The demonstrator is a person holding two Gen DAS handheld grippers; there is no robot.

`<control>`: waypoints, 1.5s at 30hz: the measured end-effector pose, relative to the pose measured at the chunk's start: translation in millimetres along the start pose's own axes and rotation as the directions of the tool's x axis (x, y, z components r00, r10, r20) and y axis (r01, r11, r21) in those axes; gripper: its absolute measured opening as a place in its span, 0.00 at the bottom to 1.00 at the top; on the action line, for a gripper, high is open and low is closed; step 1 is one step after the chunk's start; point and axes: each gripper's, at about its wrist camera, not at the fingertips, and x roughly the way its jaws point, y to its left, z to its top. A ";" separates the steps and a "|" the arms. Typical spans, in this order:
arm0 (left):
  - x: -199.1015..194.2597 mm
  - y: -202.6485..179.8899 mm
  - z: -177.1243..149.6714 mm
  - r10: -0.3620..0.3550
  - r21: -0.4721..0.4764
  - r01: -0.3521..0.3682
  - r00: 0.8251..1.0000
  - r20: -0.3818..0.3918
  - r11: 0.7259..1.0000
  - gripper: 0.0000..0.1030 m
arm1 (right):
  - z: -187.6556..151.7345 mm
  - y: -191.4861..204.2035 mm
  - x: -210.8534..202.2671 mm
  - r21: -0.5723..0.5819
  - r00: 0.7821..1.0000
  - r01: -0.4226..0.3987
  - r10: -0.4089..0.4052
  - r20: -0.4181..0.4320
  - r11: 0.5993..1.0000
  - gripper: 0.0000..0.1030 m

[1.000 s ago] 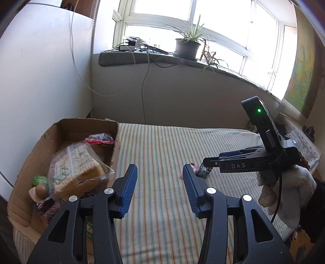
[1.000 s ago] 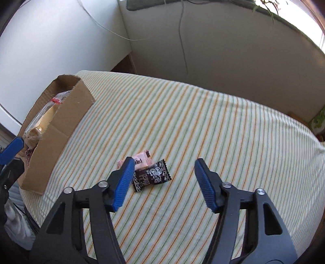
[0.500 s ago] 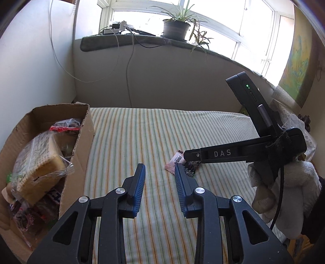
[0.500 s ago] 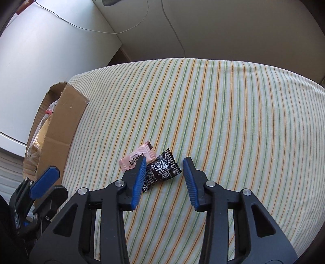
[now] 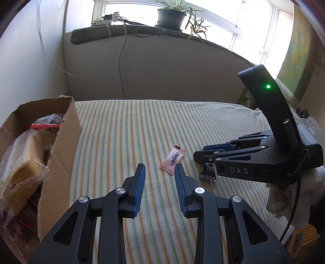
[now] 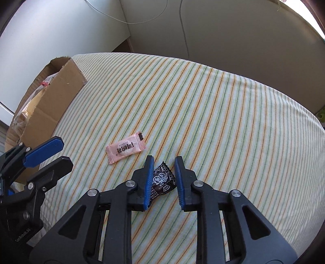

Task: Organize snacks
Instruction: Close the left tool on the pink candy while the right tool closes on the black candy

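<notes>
Left wrist view: hovering above the striped cloth (image 5: 132, 126) with the left tool (image 5: 159, 168) parted, nothing sitting between its blue pads. Lying just beyond the right-hand fingertip, a pink snack packet (image 5: 173, 159), flat on the cloth and angled. Reaching in from the right edge, the right tool (image 5: 203, 156), tips drawn together and pinching the top of a black snack packet (image 5: 208, 172), the packet's lower edge touching the cloth or hanging just above it, hard to say which. Standing at the left edge, an open cardboard box (image 5: 61, 162) holding bagged bread (image 5: 22, 158) and other wrapped snacks. Sitting on the windowsill behind, a potted plant (image 5: 171, 14).

Right wrist view: pointing steeply down at the cloth with the right tool (image 6: 163, 160) clamped on the black snack packet (image 6: 162, 180), the wrapper crumpling between the two blue pads. Lying just to the upper left, apart from the black one, the pink snack packet (image 6: 126, 149). Coming in at the lower left, the left tool (image 6: 66, 152), fingers apart and gripping nothing, close beside the cardboard box (image 6: 50, 101) at the cloth's left edge.
</notes>
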 end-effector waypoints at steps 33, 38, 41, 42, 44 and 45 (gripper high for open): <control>60.8 -16.6 14.0 0.027 0.101 -0.017 0.995 -0.100 0.995 0.04 | -26.1 -19.2 -7.7 0.225 0.975 -0.205 0.218 -0.032 0.952 0.22; 53.0 0.2 12.6 0.028 0.049 -0.023 0.995 -0.092 0.999 0.04 | -11.5 -10.1 -1.3 0.200 0.983 -0.171 0.180 -0.031 0.965 0.24; 47.3 10.4 10.4 0.040 0.020 -0.038 0.996 -0.083 0.999 0.04 | -9.4 4.7 -0.6 0.131 0.988 -0.145 0.150 -0.031 0.981 0.36; 45.4 13.7 9.4 0.040 0.009 -0.039 0.996 -0.080 0.999 0.04 | -9.9 10.7 -0.9 0.101 0.992 -0.121 0.124 -0.028 0.988 0.39; 42.7 18.1 7.8 0.044 -0.004 -0.044 0.996 -0.076 0.999 0.04 | -12.5 22.5 -0.9 0.036 0.998 -0.063 0.064 -0.017 0.997 0.38; 41.4 19.6 7.1 0.043 -0.010 -0.044 0.996 -0.075 0.999 0.04 | -13.5 27.1 -0.3 0.005 0.999 -0.033 0.033 -0.012 0.999 0.36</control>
